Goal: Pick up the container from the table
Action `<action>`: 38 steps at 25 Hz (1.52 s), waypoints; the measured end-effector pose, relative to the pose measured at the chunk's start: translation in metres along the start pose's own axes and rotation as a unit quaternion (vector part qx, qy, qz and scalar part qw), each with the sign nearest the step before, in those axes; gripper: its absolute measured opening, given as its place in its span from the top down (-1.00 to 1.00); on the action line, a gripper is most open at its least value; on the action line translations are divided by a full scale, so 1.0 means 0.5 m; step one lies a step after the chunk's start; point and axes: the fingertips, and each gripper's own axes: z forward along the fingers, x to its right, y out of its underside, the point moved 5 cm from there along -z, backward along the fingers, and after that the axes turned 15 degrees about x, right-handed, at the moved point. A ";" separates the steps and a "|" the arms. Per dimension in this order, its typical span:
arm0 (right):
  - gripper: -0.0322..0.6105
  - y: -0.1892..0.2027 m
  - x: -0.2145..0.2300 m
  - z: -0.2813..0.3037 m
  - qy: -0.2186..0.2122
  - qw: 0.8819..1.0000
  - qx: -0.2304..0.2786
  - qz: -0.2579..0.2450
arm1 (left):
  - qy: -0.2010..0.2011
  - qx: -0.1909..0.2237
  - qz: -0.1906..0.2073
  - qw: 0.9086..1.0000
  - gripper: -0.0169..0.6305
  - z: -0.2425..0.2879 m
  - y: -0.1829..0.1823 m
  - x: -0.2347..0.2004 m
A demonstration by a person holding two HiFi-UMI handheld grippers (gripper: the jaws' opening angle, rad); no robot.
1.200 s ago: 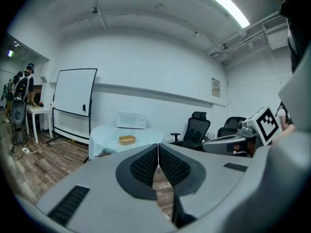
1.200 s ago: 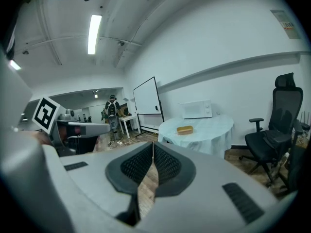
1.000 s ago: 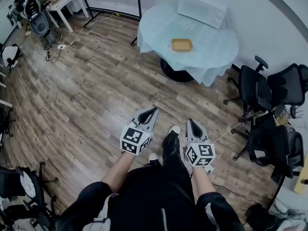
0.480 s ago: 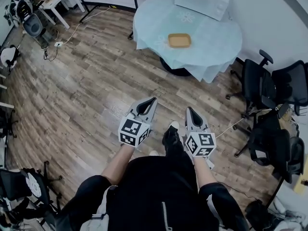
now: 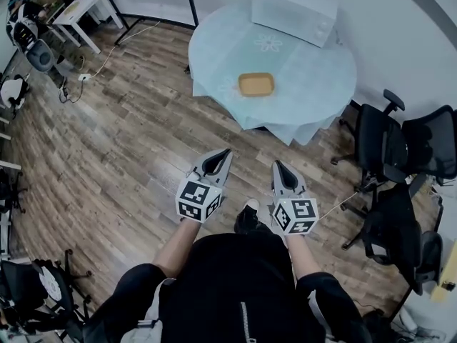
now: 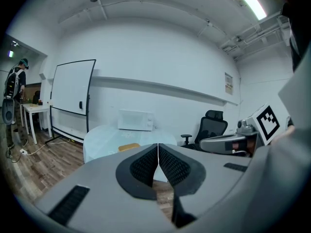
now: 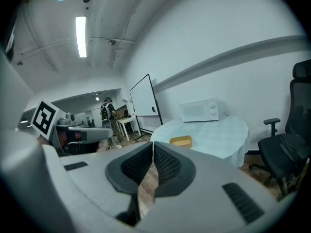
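Observation:
A shallow tan container (image 5: 256, 84) lies on the round table (image 5: 314, 91) covered with a pale cloth, near the table's front side. It shows too as the container (image 6: 129, 147) in the left gripper view and the container (image 7: 181, 141) in the right gripper view. My left gripper (image 5: 227, 151) and right gripper (image 5: 274, 164) are held side by side over the wooden floor, well short of the table. Both are shut and hold nothing.
A white microwave (image 5: 294, 11) stands at the back of the table. Black office chairs (image 5: 400, 148) crowd the right side by the wall. A whiteboard (image 6: 73, 93) and a white desk (image 5: 75, 9) stand far left, where a person (image 7: 106, 113) stands.
The table and container have come nearer and lower in the head view as I walk toward them. Both grippers stay shut and side by side.

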 end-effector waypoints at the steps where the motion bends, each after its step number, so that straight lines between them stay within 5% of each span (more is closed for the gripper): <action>1: 0.82 -0.004 0.011 0.011 -0.001 1.000 0.000 0.000 | -0.001 0.001 0.000 1.000 0.90 0.015 -0.003 -0.003; 14: 0.82 -0.026 0.125 0.099 -0.023 1.000 -0.002 0.000 | -0.025 -0.010 0.002 1.000 0.89 0.160 0.007 -0.023; 38: 0.82 -0.041 0.170 0.213 -0.039 0.999 -0.009 0.001 | -0.042 -0.011 -0.003 0.999 0.89 0.279 0.009 -0.116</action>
